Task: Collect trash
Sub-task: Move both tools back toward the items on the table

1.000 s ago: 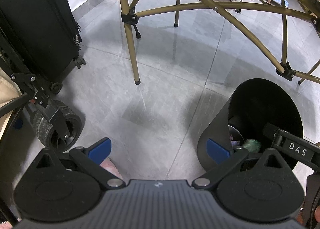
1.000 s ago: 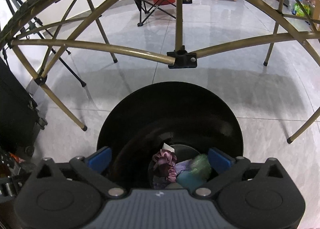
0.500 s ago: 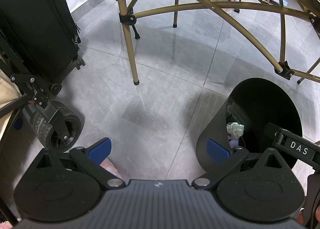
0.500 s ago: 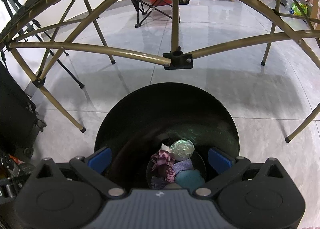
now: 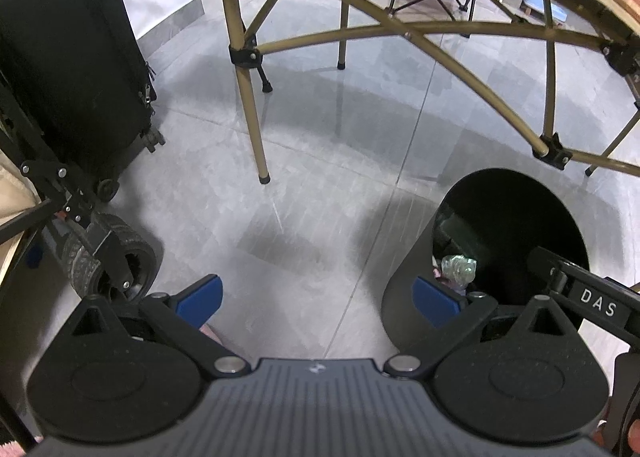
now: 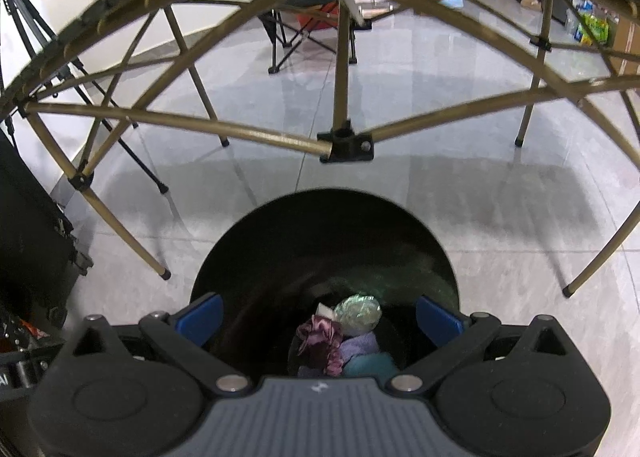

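Below right tool [image 6: 318, 315] — spread wide, empty — crumpled wrapper [image 6: 357, 310] atop trash in black bin [image 6: 280, 241]

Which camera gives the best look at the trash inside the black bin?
The right wrist view: it looks straight down into the black bin, showing the whole trash pile. The left wrist view sees the bin from the side, so only the pale crumpled wad peeks out.

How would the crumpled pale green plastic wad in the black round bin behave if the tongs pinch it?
The crumpled pale green plastic wad looks thin and creased, so it would probably squash between the pads and feel light. Its glossy surface suggests it may slip. It rests loosely on soft cloth scraps inside the black round bin, so a push would likely shift it.
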A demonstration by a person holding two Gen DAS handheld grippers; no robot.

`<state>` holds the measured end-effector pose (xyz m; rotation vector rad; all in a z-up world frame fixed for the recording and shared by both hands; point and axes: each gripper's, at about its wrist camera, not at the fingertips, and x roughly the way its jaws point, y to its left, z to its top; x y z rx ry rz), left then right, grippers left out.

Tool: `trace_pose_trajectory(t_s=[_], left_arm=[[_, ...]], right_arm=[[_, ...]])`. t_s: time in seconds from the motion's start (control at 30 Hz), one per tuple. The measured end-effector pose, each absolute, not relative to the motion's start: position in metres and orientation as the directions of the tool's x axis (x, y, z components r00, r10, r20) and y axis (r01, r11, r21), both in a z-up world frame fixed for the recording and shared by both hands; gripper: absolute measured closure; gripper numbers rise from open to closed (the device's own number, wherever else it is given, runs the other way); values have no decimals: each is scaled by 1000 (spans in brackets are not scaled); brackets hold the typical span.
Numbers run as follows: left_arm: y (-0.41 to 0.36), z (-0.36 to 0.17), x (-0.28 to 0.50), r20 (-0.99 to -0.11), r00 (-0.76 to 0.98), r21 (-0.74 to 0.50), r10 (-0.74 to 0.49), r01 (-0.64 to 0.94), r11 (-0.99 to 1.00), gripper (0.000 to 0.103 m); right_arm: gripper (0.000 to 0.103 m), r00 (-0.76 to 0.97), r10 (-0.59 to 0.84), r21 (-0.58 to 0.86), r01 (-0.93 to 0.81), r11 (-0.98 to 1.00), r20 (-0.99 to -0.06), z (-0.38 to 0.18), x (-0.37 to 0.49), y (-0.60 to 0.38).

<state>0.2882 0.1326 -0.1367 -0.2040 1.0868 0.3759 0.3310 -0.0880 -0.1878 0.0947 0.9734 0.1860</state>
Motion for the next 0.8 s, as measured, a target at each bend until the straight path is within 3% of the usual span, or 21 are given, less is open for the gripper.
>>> trace_pose_trajectory(t_s=[0.43,0.8], left_arm=[[108,-97,291,-801,556,-1,220,-369,929,0],[80,-39,302,-650,727,-45,220,-327,944,0]], right_arm=[[0,710,214,140,-162,977,-671,-135,315,-106],[0,869,219,99,-195,976,-445,-64,302,-129]])
